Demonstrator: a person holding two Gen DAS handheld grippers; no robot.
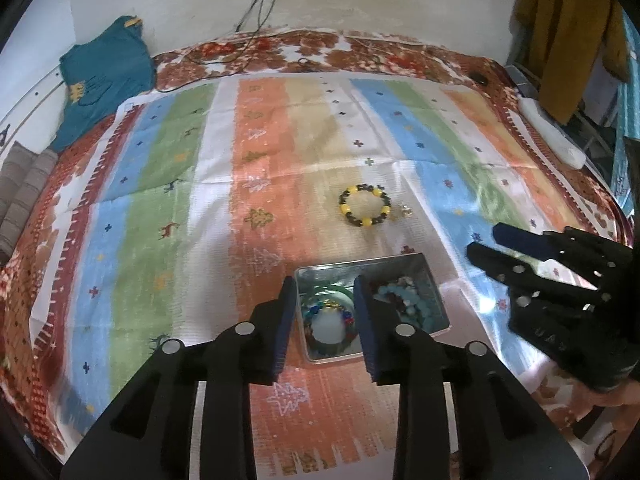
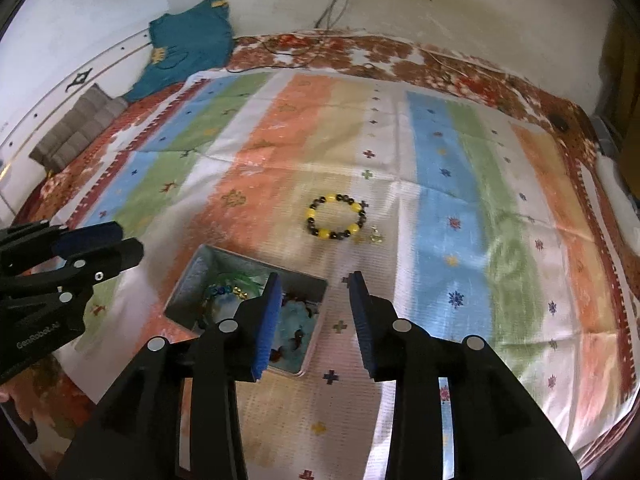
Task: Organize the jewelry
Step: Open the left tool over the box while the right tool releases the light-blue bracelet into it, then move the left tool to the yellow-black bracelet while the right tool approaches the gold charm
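A metal tin (image 1: pixel 436 292) (image 2: pixel 188 280) sits on the striped cloth and holds several bead bracelets. A yellow and black bead bracelet (image 1: pixel 365 205) (image 2: pixel 337 216) lies on the cloth beyond the tin, with a small silver charm (image 1: pixel 405 211) (image 2: pixel 375 237) beside it on the right. My left gripper (image 1: pixel 323 292) is open and empty, hovering over the tin. My right gripper (image 2: pixel 313 288) is open and empty, just right of the tin. It also shows in the left wrist view (image 1: pixel 482 240).
The striped cloth (image 1: pixel 160 184) (image 2: pixel 460 184) covers a bed with a floral blanket. A teal garment (image 1: pixel 102 76) (image 2: pixel 188 48) lies at the far left. Cables (image 1: pixel 256 12) hang down the wall. A white object (image 1: pixel 554 132) lies at the right edge.
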